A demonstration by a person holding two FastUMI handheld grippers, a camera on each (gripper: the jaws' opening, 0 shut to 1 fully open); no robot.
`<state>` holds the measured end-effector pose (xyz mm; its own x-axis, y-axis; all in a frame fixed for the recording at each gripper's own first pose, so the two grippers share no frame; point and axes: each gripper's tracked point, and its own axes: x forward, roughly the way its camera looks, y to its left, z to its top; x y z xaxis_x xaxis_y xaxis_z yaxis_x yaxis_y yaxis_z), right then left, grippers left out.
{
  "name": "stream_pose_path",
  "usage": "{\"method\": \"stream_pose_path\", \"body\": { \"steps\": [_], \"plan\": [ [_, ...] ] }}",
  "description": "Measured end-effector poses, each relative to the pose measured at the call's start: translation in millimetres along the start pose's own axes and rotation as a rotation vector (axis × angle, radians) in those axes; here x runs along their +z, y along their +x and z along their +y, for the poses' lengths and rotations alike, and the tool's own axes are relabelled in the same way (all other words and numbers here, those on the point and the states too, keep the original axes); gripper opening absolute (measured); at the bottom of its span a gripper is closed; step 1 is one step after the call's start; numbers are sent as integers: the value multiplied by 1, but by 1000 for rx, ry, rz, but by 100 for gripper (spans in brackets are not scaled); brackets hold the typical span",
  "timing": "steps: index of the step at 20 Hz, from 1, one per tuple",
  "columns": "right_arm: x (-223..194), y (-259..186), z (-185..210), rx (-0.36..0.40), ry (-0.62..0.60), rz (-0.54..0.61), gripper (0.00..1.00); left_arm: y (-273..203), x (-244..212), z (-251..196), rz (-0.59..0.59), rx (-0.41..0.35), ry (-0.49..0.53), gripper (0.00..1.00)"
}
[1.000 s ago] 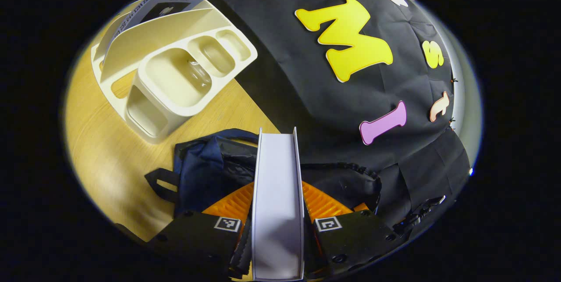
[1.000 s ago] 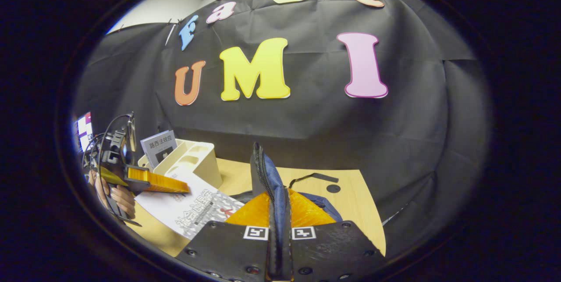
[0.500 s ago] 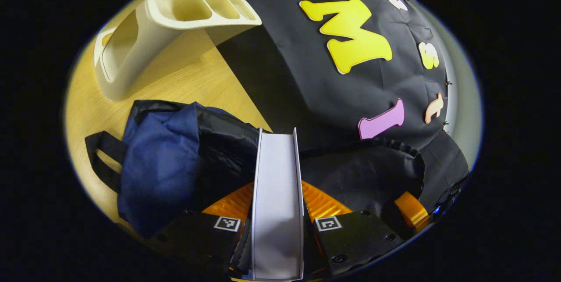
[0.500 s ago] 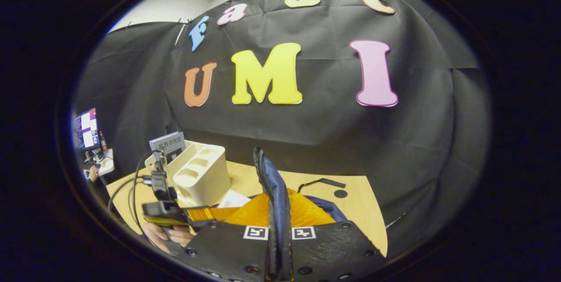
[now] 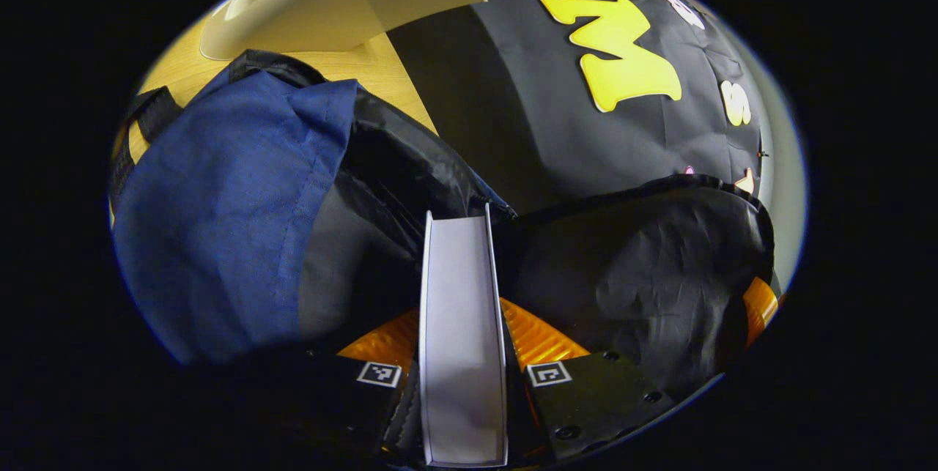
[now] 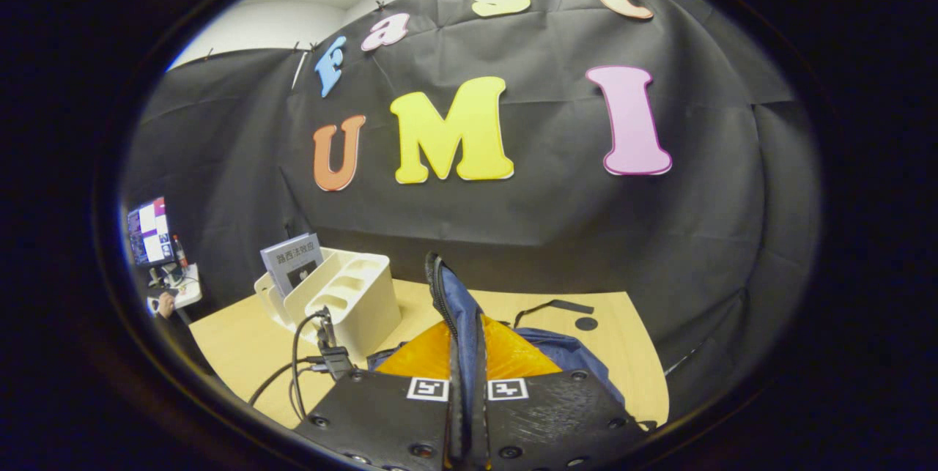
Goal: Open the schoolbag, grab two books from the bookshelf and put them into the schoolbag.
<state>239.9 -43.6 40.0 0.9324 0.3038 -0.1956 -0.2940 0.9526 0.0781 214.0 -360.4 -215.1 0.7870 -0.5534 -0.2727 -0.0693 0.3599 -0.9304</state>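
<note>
On the wooden table [image 6: 234, 354] your landmark is the cream bookshelf [image 6: 344, 295] — it stands toward the table's left half in the right gripper view, backed close against the black cloth wall [image 6: 557, 214]. One book [image 6: 292, 262] stands upright in its far compartment; the near pockets look bare. Left of the shelf, past the table edge, a lit screen [image 6: 146, 231] and some desk clutter sit in the room beyond, too small to make out. Bare tabletop runs in front of the bookshelf down to the near edge, and more bare wood lies to its right, where a thin black strap [image 6: 553, 306] and a small dark disc [image 6: 585, 324] rest.

Your right gripper [image 6: 469, 354] is clenched on the blue schoolbag [image 6: 458, 310], both fingers pinching its zippered rim and holding it up, just right of the shelf.

Your left gripper [image 5: 462, 324] is clamped on a white book [image 5: 460, 339], spine edge toward the camera, its far end inside the schoolbag's [image 5: 234, 200] dark open mouth — black lining on either side. In the left gripper view the bookshelf [image 5: 337, 2] sits just beyond the bag. A cable [image 6: 297, 354] trails across the wood before the shelf.
</note>
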Motion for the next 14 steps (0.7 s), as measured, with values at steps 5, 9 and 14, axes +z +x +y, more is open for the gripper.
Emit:
{"method": "stream_pose_path", "body": {
  "steps": [5, 9, 14],
  "plan": [
    [-5, 2, -4, -7, 15, 5, 6, 2, -4, 21, 14, 124, 167, 77],
    [-13, 3, -14, -28, 36, 18, 3, -9, 21, 32, -7, 239, 401, 80],
    [-20, 1, -25, -57, 43, 23, 5, -34, 37, 27, 15, 250, 491, 84]
  ]
}}
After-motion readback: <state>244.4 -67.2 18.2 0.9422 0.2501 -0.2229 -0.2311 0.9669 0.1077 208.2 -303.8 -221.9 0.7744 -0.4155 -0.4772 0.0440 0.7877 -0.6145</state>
